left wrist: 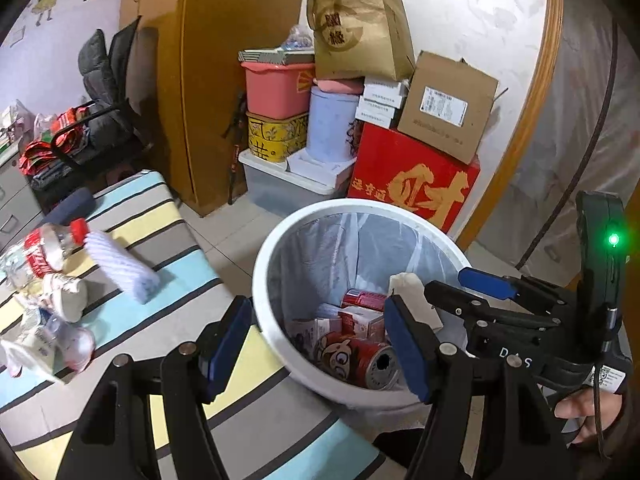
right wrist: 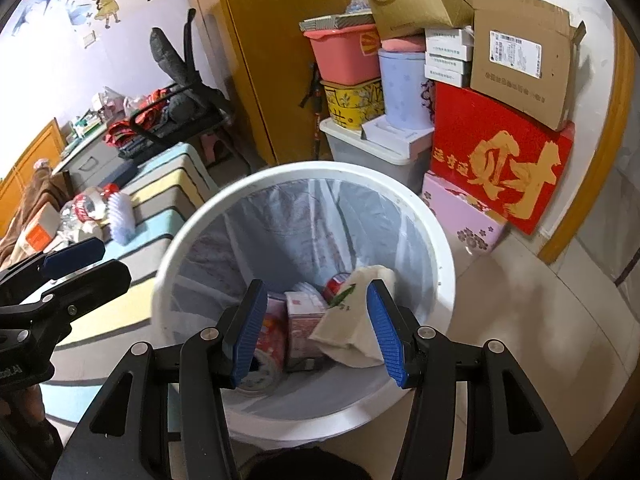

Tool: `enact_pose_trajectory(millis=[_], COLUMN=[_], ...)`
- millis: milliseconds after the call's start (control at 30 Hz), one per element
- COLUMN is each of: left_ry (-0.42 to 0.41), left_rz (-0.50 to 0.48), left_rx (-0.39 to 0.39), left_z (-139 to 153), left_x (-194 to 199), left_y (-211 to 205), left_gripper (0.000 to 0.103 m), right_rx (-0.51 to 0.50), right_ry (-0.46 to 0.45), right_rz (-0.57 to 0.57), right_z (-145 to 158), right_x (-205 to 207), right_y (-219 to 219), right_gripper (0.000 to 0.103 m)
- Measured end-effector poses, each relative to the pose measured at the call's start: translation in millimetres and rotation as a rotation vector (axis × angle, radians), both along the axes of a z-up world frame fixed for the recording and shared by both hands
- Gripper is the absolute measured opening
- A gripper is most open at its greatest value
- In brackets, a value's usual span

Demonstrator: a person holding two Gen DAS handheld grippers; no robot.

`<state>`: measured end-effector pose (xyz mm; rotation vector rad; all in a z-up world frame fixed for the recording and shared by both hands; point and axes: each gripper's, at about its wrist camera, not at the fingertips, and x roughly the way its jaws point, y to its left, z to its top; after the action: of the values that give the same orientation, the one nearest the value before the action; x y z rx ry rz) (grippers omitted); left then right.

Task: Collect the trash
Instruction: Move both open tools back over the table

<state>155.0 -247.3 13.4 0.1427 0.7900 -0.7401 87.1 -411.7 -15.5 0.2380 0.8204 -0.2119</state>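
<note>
- Left wrist view: the left gripper (left wrist: 320, 346) hangs over the near rim of the white trash bin (left wrist: 266, 264), jaws apart with nothing between them.
- Only this view shows the right gripper (left wrist: 436, 288) from the side, over the bin's right rim, with a green light (left wrist: 613, 239) on its body and a hand (left wrist: 588, 410) under it.
- Only here is the bed's trash clear: a plastic bottle with a red cap (left wrist: 44, 252), a white brush (left wrist: 122, 266) and crumpled wrappers (left wrist: 48, 332), all on the striped bedcover (left wrist: 168, 216), well apart from the bin.
- The bin, lined with a clear bag, holds a red can (left wrist: 356, 358), small red-and-white cartons (left wrist: 358, 318) and a pale paper piece (left wrist: 408, 288).
- Right wrist view: the right gripper (right wrist: 316, 330) is released, jaws apart above the bin (right wrist: 188, 240); a white paper packet (right wrist: 352, 332) lies in the bin below, touched by neither pad.
- Only this view shows a pink flowered box (right wrist: 460, 216) on the floor under the red box (right wrist: 496, 152).
- The left gripper (right wrist: 86, 264) shows at the left edge, jaws apart.
- Behind the bin stand stacked boxes, a pink tub (right wrist: 344, 52) and a clear storage bin (right wrist: 368, 152).
</note>
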Motion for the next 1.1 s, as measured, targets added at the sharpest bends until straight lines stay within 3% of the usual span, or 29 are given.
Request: enact_pose_trajectory(millis=[633, 1100], left_ry=[-0.091, -0.091], left_rz=[0.180, 0.407], left_rx=[-0.019, -0.029], left_z=[19, 14], left_x=[-9, 12], left_y=[101, 207], left_gripper=[0.071, 0.071], right_rx=[0.030, 0.065], right_ry=[-0.090, -0.102], right_rz=[0.130, 0.296], right_z=[17, 14], right_x=[10, 44], right_y=[67, 135], right_gripper=[0.054, 0.054])
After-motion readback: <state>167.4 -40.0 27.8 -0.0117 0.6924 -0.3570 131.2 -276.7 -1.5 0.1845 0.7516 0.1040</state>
